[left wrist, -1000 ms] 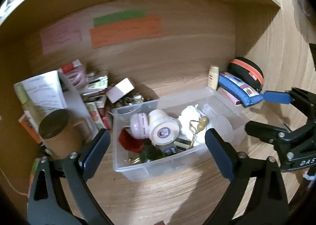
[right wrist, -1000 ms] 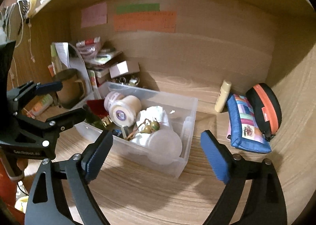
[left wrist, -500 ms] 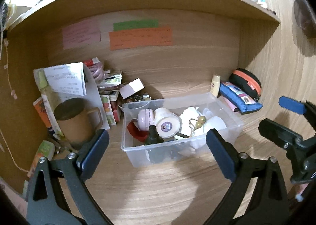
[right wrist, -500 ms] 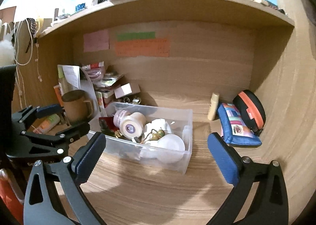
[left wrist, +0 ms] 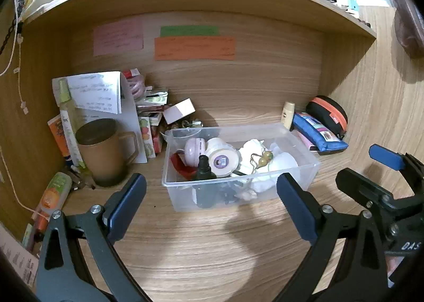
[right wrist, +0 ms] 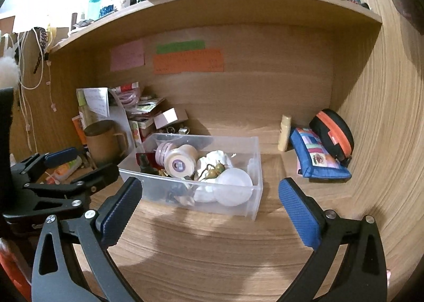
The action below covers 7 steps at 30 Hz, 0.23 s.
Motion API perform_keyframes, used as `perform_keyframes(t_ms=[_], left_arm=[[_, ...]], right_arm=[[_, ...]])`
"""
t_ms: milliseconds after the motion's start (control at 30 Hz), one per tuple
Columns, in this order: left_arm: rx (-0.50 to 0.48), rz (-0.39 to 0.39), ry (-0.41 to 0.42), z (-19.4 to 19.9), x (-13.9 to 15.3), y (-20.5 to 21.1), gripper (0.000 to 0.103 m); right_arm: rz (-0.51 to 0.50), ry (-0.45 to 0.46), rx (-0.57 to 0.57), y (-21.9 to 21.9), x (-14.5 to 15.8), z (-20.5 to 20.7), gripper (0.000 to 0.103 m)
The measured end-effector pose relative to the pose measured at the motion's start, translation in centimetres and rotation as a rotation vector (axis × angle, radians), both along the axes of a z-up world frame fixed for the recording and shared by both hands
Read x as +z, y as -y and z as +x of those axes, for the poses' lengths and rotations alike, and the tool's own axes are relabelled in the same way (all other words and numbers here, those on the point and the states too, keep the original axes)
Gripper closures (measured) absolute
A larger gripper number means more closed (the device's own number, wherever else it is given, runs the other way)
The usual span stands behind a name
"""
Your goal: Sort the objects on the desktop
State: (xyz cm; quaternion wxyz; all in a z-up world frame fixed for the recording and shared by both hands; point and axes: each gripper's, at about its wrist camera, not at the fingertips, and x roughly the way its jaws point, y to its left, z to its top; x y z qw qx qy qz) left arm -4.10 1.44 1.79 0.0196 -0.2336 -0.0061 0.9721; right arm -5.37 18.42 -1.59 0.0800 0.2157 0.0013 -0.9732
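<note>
Flanking the clear bin, a brown mug and blue pouch sit ahead of both wide, empty tools.

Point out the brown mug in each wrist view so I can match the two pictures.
Left wrist view: the brown mug stands left of centre, left of the clear plastic box, handle toward the box.
Right wrist view: the same mug sits far left at mid-height, behind the left gripper, again left of the box.
Shared landmark: the orange paper strip on the back wall.
</note>
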Motion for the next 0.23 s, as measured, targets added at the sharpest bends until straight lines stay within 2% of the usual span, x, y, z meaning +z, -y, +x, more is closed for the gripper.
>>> perform_keyframes(t_ms=[233], left_arm=[[-0.011,0.004,-0.004,0.36,-0.44,0.36,0.003]], right_arm=[[-0.004,0.023,-0.008,-0.2,-0.52,-1.03,0.0]])
